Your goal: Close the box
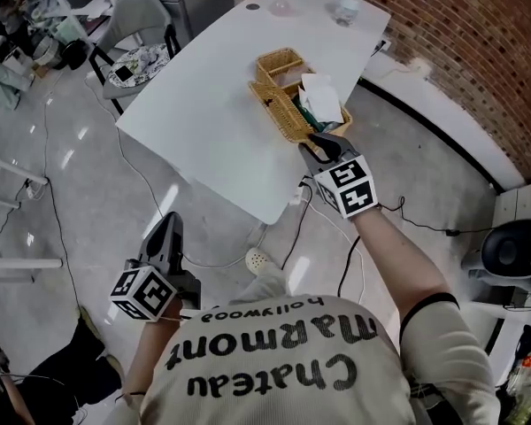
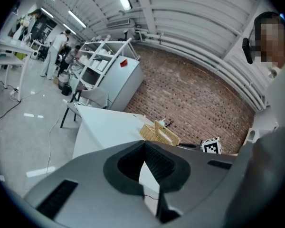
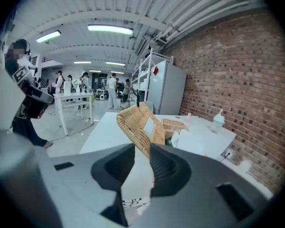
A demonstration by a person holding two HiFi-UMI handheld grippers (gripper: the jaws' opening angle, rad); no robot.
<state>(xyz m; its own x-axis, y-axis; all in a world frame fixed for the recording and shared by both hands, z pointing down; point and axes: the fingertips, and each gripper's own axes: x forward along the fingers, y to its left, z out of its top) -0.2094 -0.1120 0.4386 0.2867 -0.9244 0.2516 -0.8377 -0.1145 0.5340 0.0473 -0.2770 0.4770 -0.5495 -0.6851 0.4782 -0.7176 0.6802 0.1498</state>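
Wicker box (image 1: 281, 65) on the white table (image 1: 203, 104), straight ahead of the right gripper (image 1: 313, 142) and open, with white paper (image 1: 319, 89) standing up out of the compartment just beyond the gripper's tips. Wicker lid (image 3: 135, 125) lying out toward the gripper, raised and tilted, its free edge running down between the jaws. Clamped on that edge, by the look of it: jaws part-way apart with wicker filling the gap. Left gripper (image 1: 170, 224) well behind the right one and off to its side, low beside the body, clear of the table; jaws together at the tips, nothing between them.

Judged to be at the start of the closing swing: lid gripped, not yet carried over the box. Next, probably: lift the edge up and away from the gripper in an arc about the hinge side, then lower it onto the rim. Calls for a hold loose enough to let the lid turn, and for an eye on the paper, likely to catch under the lid unless pressed down first
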